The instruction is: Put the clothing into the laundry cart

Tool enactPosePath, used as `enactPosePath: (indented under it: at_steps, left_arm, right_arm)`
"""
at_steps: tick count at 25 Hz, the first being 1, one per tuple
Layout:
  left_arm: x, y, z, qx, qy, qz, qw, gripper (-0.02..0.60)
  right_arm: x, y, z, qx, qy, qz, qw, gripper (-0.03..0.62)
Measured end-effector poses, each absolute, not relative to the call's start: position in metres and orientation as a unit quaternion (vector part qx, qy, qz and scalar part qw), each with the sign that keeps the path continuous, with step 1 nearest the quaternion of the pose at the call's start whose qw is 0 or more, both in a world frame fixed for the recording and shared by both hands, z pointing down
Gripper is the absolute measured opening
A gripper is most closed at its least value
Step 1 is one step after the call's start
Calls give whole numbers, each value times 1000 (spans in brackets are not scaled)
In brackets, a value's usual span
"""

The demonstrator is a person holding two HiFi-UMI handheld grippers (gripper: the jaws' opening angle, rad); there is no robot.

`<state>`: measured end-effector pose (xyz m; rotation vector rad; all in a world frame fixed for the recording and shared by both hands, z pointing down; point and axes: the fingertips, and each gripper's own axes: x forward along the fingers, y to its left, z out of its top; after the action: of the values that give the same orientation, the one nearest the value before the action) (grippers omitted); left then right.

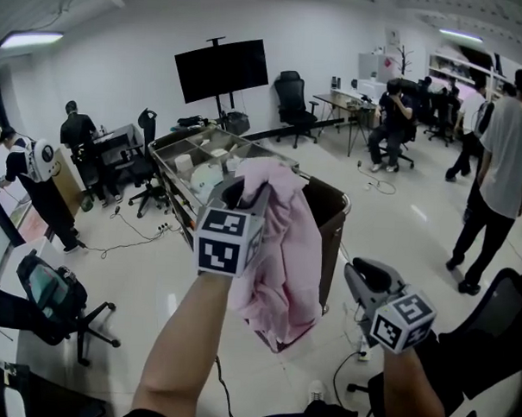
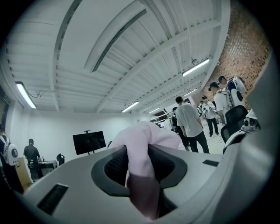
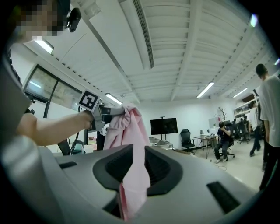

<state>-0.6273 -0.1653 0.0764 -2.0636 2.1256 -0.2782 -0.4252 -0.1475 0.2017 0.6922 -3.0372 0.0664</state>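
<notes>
A pink garment (image 1: 280, 265) hangs from my left gripper (image 1: 244, 192), which is raised in front of the laundry cart (image 1: 333, 237) and shut on the cloth's top. In the left gripper view the garment (image 2: 144, 135) bunches over that gripper (image 2: 139, 153). My right gripper (image 1: 352, 269) sits lower, just right of the hanging cloth. In the right gripper view the garment (image 3: 129, 127) runs down from the left gripper into the right gripper (image 3: 134, 151), filling the gap between its jaws. The head view hides that contact.
The cart's metal tray (image 1: 173, 152) holds several items behind the dark bag. A person (image 1: 506, 145) stands at the right, and others sit at desks further back. Office chairs (image 1: 50, 293) (image 1: 488, 343) flank me. Cables (image 1: 359, 346) lie on the floor. A black screen (image 1: 221, 68) stands behind.
</notes>
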Motion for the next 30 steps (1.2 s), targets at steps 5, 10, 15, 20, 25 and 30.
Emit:
enactPosePath:
  at_steps: [5, 10, 15, 20, 25, 30]
  left_arm:
    - [-657, -219, 90, -671, 733, -97, 58, 121]
    - [-686, -273, 123, -649, 753, -105, 20, 122]
    - [-707, -308, 173, -630, 766, -129, -18, 123]
    - [-723, -336, 211, -618, 770, -148, -58, 126]
    - [-731, -355, 255, -626, 747, -199, -99, 152]
    - [-742, -356, 273, -627, 739, -219, -110, 247]
  right_arm:
    - [-447, -206, 193, 205, -979, 14, 12, 106]
    - [-467, -268, 194, 185, -983, 3, 16, 106]
    - [-498, -309, 214, 151, -988, 15, 39, 106]
    - [-522, -337, 229, 128, -990, 24, 56, 106]
    - [-538, -351, 234, 124, -990, 37, 54, 106]
    - [-544, -355, 240, 126, -989, 44, 56, 106]
